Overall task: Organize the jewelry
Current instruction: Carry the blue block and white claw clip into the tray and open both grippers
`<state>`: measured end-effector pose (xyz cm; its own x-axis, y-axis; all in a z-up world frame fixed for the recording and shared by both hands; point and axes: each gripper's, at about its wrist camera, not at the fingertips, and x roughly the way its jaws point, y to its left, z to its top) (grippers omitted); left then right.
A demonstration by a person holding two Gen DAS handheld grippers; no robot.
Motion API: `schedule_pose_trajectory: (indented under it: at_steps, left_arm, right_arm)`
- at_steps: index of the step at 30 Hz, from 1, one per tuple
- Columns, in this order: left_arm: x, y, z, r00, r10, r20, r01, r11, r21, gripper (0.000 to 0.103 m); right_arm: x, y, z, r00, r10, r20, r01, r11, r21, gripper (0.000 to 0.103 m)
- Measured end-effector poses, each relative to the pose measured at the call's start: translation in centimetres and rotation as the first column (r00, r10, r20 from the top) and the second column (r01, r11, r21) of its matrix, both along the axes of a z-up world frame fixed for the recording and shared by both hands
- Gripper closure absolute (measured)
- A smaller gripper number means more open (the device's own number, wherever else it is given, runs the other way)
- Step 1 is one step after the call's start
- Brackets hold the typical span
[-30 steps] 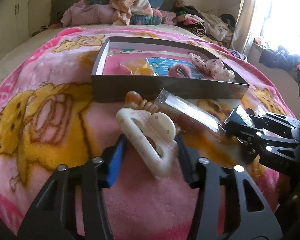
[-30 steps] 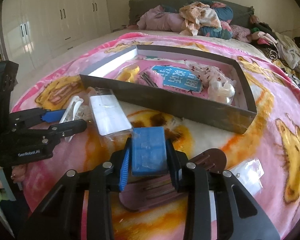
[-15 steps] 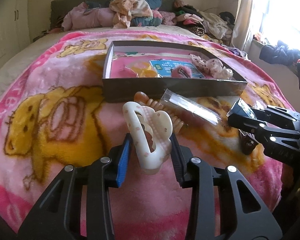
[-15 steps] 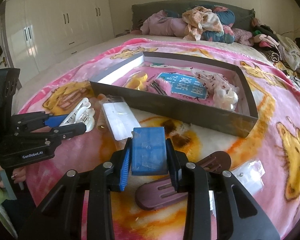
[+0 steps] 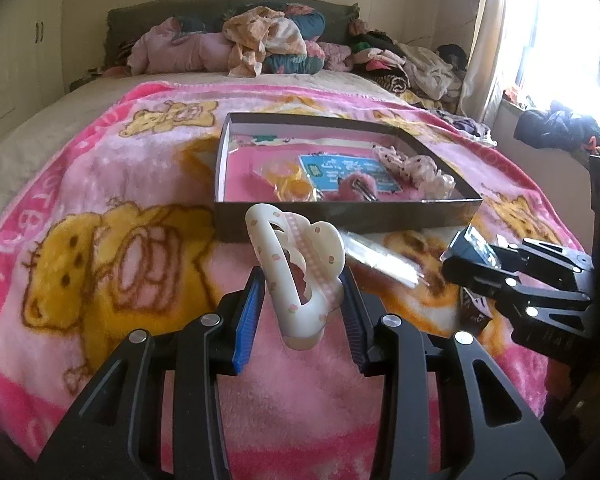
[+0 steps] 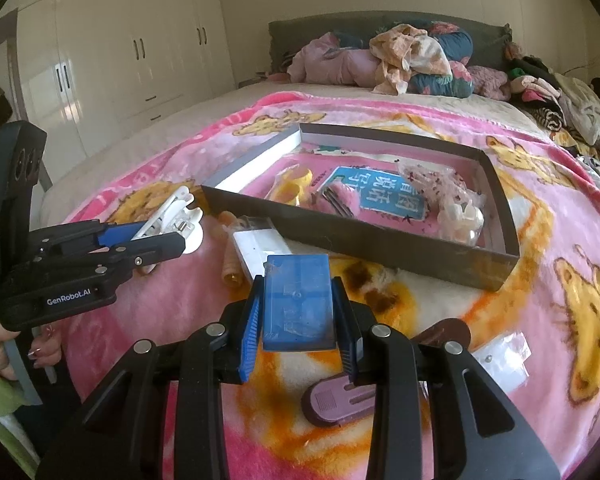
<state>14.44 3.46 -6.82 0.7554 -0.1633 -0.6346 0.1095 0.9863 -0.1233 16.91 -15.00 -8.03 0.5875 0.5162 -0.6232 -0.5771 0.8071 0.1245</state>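
Lifting the white hair clip [image 5: 296, 276], my left claw [image 5: 300, 300] squeezes it nearer the box [image 5: 340, 220] now; right claw [image 6: 300, 316] pinches a blue case [image 6: 298, 300].

Piled clothes [image 5: 268, 40] on bed, white wardrobe [image 6: 112, 60] beside.

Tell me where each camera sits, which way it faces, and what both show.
Left wrist: on the left gripper, facing the headboard; its fingers hold a white hair claw; the right gripper shows at right.
Right wrist: on the right gripper, facing the same way; its fingers hold a blue case; the left gripper and hand show at left.
Shared: the grey tray on the pink blanket, and the claw.
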Motion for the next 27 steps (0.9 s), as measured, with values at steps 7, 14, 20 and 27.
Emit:
schedule_pose_trajectory:
  at_steps: [7,14,20,27]
  left_arm:
    - [1.1,-0.4,0.6,1.000,-0.010,0.009,0.010,1.000,0.001,0.074]
    - [2.5,-1.3,1.0,0.999,-0.023,0.025,0.023,1.000,0.012,0.074]
    - [3.9,-2.3,1.3,0.999,-0.036,0.032,0.036,0.999,0.015,0.074]
    - [5.8,-3.5,1.4,0.998,-0.056,0.026,0.056,0.998,0.015,0.074]
  right_arm:
    - [0.9,-0.6,0.5,1.000,-0.024,0.006,0.024,1.000,0.009,0.072]
    - [2.2,-1.8,1.1,0.998,-0.061,0.018,0.061,0.998,0.025,0.072]
    - [3.4,-3.1,1.4,0.995,-0.096,0.021,0.095,0.995,0.035,0.072]
    - [5.1,-4.5,1.8,0.991,-0.133,0.021,0.132,0.990,0.050,0.072]
